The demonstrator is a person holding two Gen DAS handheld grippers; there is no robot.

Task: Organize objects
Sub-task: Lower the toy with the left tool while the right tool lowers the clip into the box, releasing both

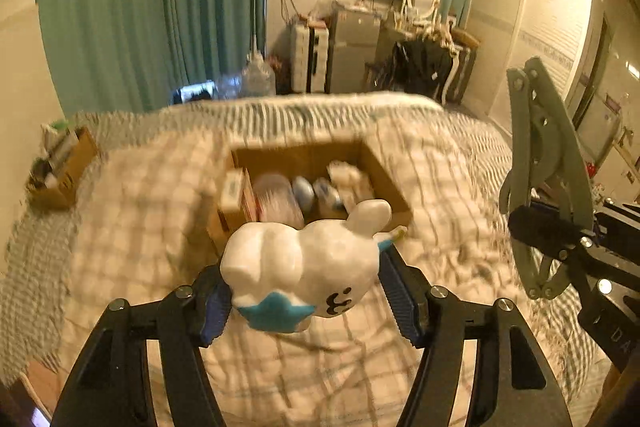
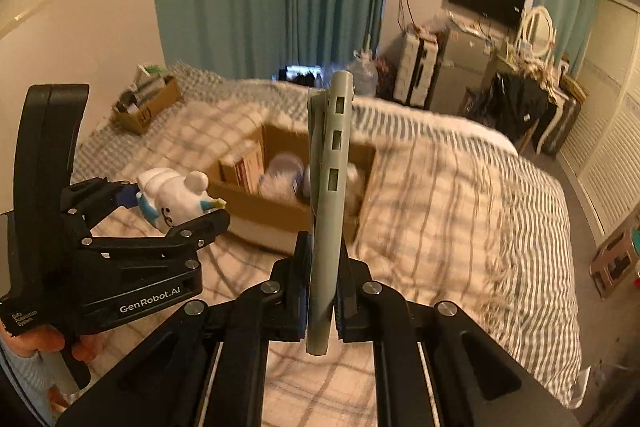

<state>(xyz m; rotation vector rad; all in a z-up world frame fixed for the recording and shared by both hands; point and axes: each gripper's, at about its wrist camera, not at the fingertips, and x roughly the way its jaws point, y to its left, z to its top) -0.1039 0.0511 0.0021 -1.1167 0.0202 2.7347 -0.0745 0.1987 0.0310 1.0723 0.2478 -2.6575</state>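
White bunny toy (image 1: 300,267) sits squeezed in left claw (image 1: 306,297); right claw (image 2: 322,301) grips grey folding tool (image 2: 328,187). Brown cardboard box (image 2: 260,205) waits, half full.

dim warm indoor light | bed (image 1: 420,131) motion-blurred | fisheye edges warped, dark corners

White figurine (image 1: 304,267) with blue star and black face marks, grey folding tool (image 2: 330,195), brown cardboard box (image 1: 384,171) at twelve o'clock, cream-and-grey checked blanket (image 2: 440,195), teal curtains (image 1: 120,7)
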